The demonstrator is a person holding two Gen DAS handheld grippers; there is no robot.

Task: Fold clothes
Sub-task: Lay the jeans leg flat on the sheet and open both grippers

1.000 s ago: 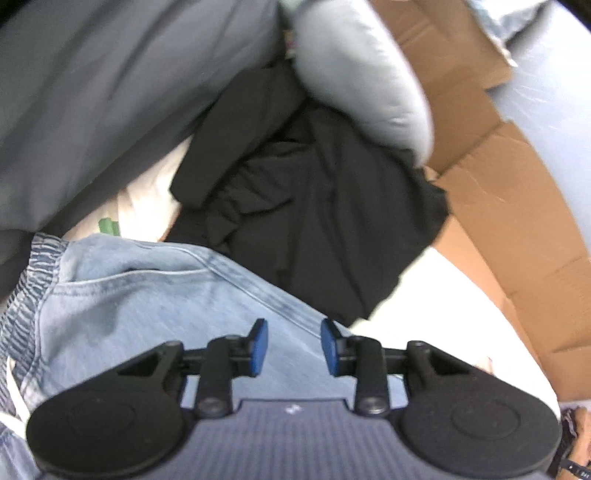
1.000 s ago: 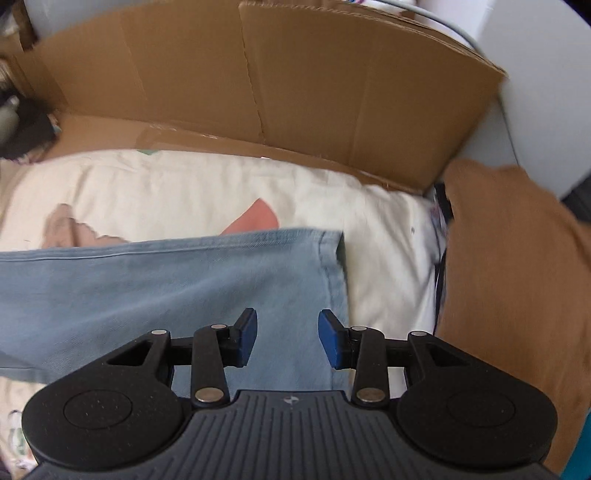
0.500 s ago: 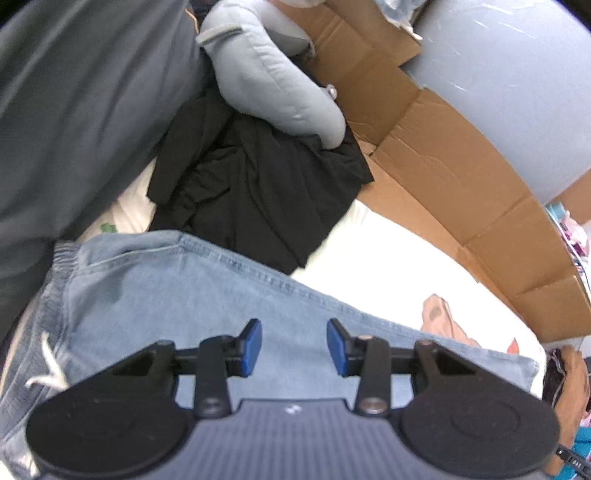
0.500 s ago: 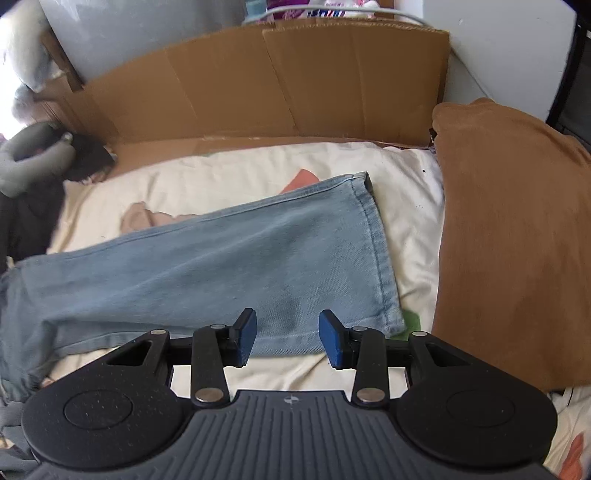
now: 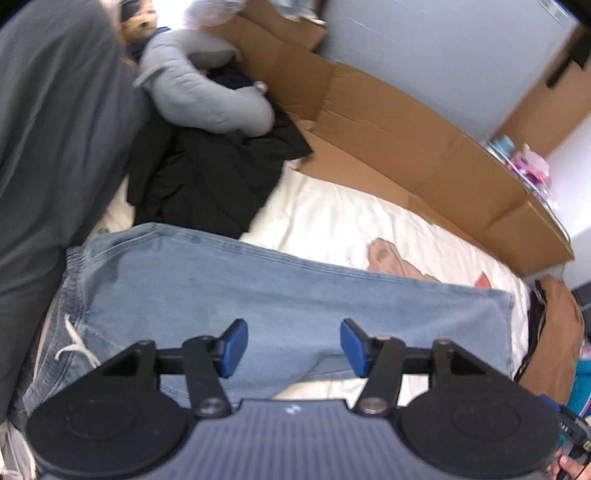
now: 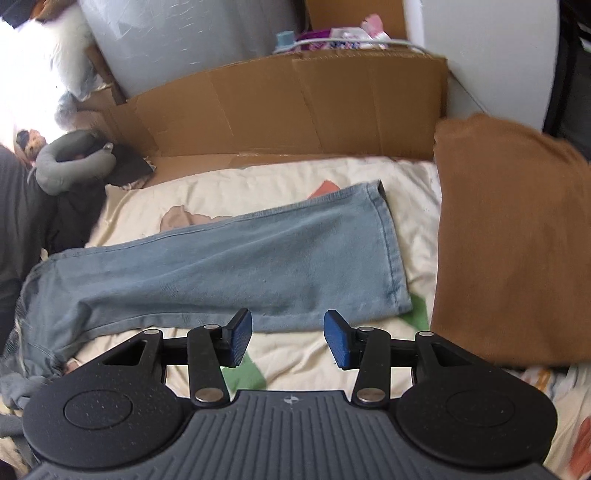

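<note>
the jeans (image 6: 221, 266) lie flat on the cream sheet (image 6: 258, 181); their waistband end is cut off at the frame edge. black clothing (image 5: 207, 177) and a grey pillow (image 5: 207, 99) lie beyond the jeans. left gripper (image 5: 293, 347) and right gripper (image 6: 288, 341) hover above them, jaws apart and empty, just opened wider than earlier.

This is a bedroom in a home. A bed takes up most of both views, covered by a cream sheet (image 6: 295, 177) printed with pink and green patches. A brown pillow (image 6: 509, 236) lies at one end and a grey neck pillow (image 5: 207, 96) at the other, beside a crumpled black garment (image 5: 207, 177). Flattened cardboard (image 6: 295, 107) lines the wall side of the bed. Light blue jeans (image 6: 229, 266) lie spread on the sheet, and small colourful household clutter (image 6: 332, 35) sits behind the cardboard.
</note>
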